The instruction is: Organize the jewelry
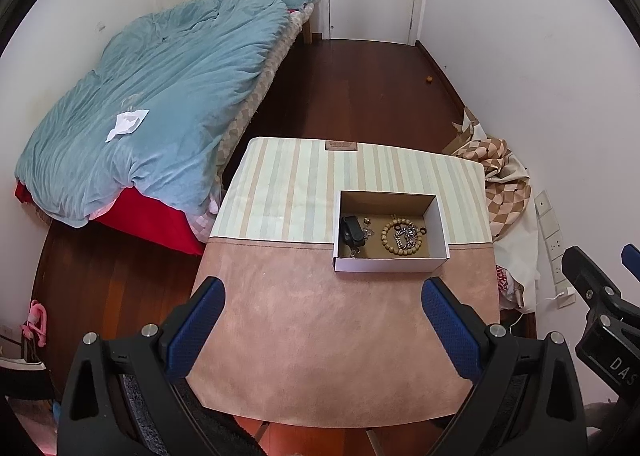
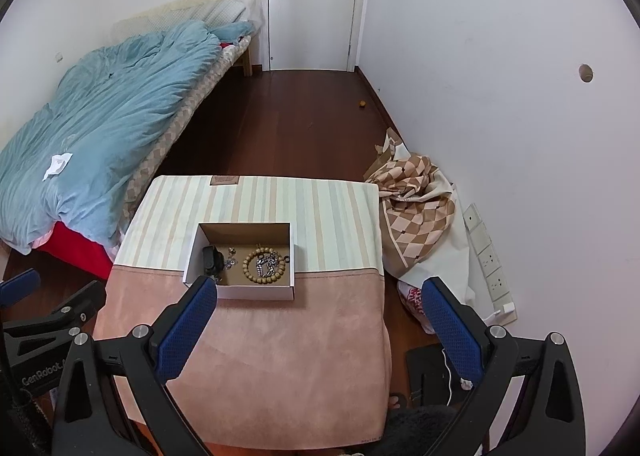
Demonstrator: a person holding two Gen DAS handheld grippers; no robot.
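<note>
Bed (image 1: 152,96) fills the upper left of the left wrist frame, covered by a rumpled teal duvet (image 2: 100,104) with a white scrap of paper (image 1: 127,123) on it. White door (image 2: 314,4) closed at top centre. Checked brown cloth (image 2: 416,212) heaped against the wall, right of centre.

Table (image 1: 344,336) sits lower centre under a cloth, pink in the near half, pale stripes beyond. White cardboard box (image 1: 390,264), open-topped, stands on it across the pink-stripe seam, right of centre in the left view, left of centre in the right view.

Inside the box: wooden bead bracelet (image 2: 265,268) lies flat toward the right, a silver chain (image 2: 267,265) lying within its ring; black pouch-like item (image 2: 212,259) to the left; small metal bits between them, too small to identify.

Left gripper (image 1: 322,312) at bottom of frame, fingers spread wide, holding nothing, above the pink cloth. Right gripper (image 2: 318,312) likewise spread wide and empty, its left finger (image 2: 188,332) overlapping the box's near left corner in frame.
</note>
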